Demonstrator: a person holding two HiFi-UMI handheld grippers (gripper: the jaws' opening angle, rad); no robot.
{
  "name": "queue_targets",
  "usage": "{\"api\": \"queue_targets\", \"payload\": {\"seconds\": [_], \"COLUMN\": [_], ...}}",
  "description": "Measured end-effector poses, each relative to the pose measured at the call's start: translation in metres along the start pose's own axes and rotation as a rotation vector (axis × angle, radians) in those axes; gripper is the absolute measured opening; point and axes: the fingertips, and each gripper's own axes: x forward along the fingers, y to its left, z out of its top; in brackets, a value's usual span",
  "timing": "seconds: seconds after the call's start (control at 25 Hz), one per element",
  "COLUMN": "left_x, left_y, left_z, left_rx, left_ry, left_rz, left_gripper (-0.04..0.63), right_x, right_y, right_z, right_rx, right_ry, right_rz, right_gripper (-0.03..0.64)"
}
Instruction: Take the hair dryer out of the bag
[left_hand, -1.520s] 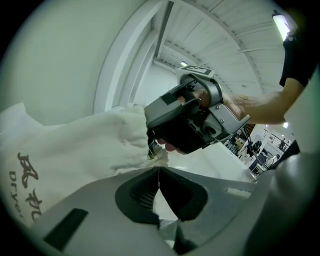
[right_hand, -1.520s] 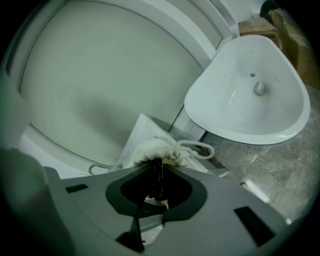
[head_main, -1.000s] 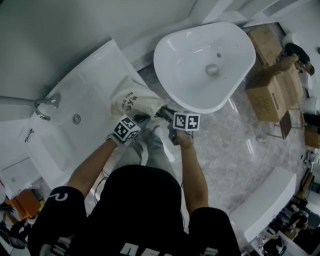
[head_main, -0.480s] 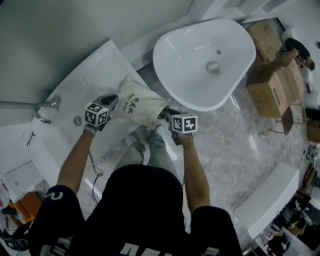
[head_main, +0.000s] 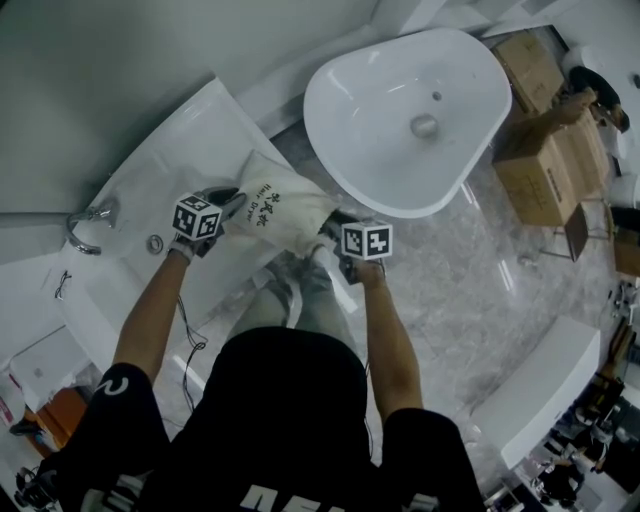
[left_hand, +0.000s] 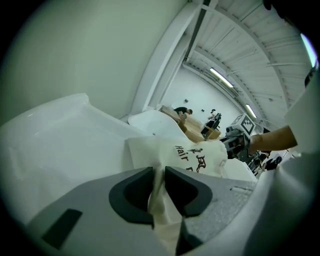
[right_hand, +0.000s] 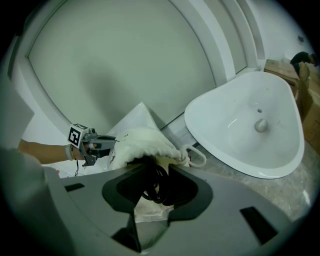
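1 black cord (right_hand: 156, 182) seemingly blocks the open bag (head_main: 285, 205), near the basin (head_main: 370, 95).

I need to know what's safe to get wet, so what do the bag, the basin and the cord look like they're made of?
Bag: off-white matte cloth, probably cotton; it creases softly.
Basin: glossy white, likely ceramic, perhaps resin; sharp highlights on a smooth curve.
Cord: black, smooth, likely rubber or plastic sheath; it bends in loops.
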Motion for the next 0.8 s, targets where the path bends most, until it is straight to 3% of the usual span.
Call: {"api": "queue_targets", "payload": {"seconds": [0.12, 0.24, 0.44, 0.68, 0.8], "left_x": [0.003, 0.002, -0.018, -0.036, -0.049], "left_y": [-0.003, 0.002, 0.033, 0.050, 0.060], "left_z": [0.006, 0.014, 0.028, 0.028, 0.032], "left_rx": [0.004, 0.039, 0.038, 0.109, 0.104], "left_ry": [0.000, 0.001, -0.053, -0.075, -0.117], "left_rz": [-0.007, 0.034, 0.187, 0.339, 0.412], "left_gripper": [0.018, 0.003, 0.002, 0.000, 0.000], "right_x": [0.003, 0.003, -0.006, -0.031, -0.046], "right_y": [0.004, 0.009, 0.017, 0.026, 0.018], "right_z": [-0.003, -0.005, 0.001, 0.025, 0.028], "right_rx": [-0.023, -0.056, -0.010, 0.100, 0.100], "right_ry": [0.011, 0.016, -0.024, -0.087, -0.115], "right_rz": [0.003, 0.006, 0.041, 0.094, 0.074], "right_gripper": [0.103, 0.063, 0.046, 0.044, 0.044]}}
